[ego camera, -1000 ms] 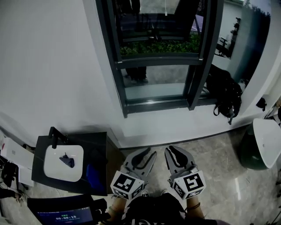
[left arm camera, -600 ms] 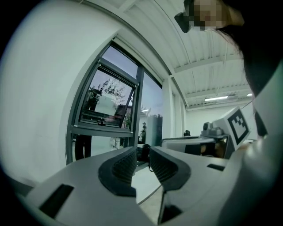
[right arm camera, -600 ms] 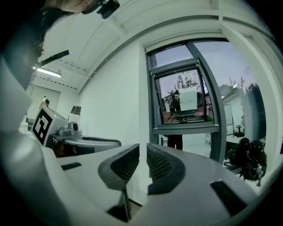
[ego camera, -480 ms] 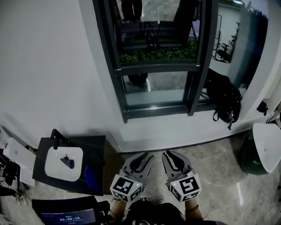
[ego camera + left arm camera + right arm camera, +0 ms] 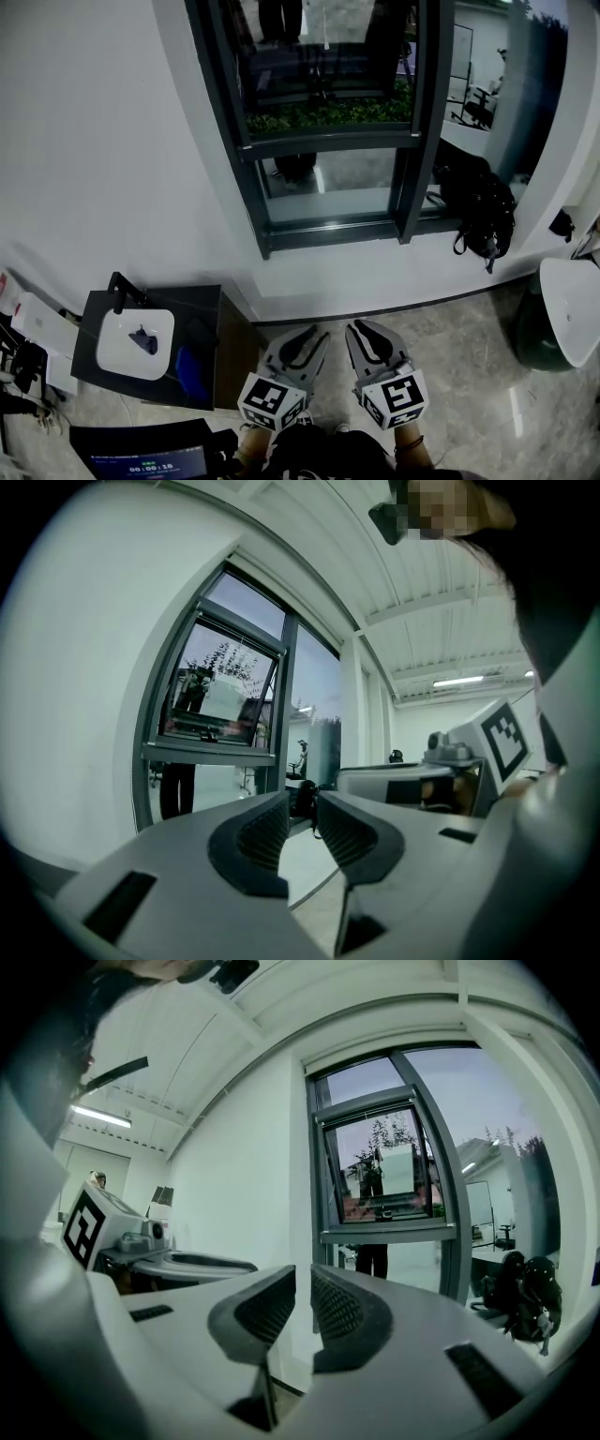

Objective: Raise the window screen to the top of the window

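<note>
At your twelve o'clock, a dark-framed window (image 5: 328,122) is set in a plain white wall (image 5: 103,141). At two o'clock, a black backpack (image 5: 483,211) sits just beside its frame. At eight o'clock, a black cabinet (image 5: 202,319) carries a white basin (image 5: 136,342). You stand on a glossy pale stone floor (image 5: 469,347), with a ceiling strip light (image 5: 459,681) lit.

Window (image 5: 328,122) sits in the wall straight ahead. Bag (image 5: 483,211) is on the ledge at its right end. Sink cabinet (image 5: 202,323) stands on the floor, lower left. My left claw (image 5: 317,332) and right claw (image 5: 355,328) are side by side below the window, right of the cabinet.
</note>
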Available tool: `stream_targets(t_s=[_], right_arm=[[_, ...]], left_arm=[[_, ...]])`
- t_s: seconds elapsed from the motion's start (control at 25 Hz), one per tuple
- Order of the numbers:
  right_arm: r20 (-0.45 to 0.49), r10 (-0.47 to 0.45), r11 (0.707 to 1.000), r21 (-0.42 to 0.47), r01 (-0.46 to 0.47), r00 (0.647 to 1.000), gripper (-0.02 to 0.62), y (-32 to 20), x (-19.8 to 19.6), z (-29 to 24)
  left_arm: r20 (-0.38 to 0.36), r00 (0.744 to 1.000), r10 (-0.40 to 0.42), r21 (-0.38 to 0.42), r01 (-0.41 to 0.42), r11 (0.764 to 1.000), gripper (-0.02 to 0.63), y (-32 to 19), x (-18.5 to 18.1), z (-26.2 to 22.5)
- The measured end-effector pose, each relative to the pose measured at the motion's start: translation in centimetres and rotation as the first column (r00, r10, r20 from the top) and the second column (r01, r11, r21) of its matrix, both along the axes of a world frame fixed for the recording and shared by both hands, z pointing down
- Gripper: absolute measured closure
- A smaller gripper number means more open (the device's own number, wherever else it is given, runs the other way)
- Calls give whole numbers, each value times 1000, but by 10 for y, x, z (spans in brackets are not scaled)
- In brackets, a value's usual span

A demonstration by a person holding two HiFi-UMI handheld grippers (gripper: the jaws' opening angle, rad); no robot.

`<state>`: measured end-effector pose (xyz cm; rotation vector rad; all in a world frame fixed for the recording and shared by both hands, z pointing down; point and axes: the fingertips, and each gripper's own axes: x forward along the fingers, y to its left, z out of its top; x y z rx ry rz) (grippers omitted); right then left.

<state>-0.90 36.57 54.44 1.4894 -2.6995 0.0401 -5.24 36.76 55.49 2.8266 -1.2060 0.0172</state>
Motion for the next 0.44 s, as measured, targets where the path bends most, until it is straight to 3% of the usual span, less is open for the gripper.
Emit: stream_targets(t_s=[0.44], right_arm=[[0, 2, 1000, 8, -2, 1000, 541, 0, 7, 2]], left_arm=[[12, 1000, -25, -19, 26, 999, 515, 4, 0, 9]])
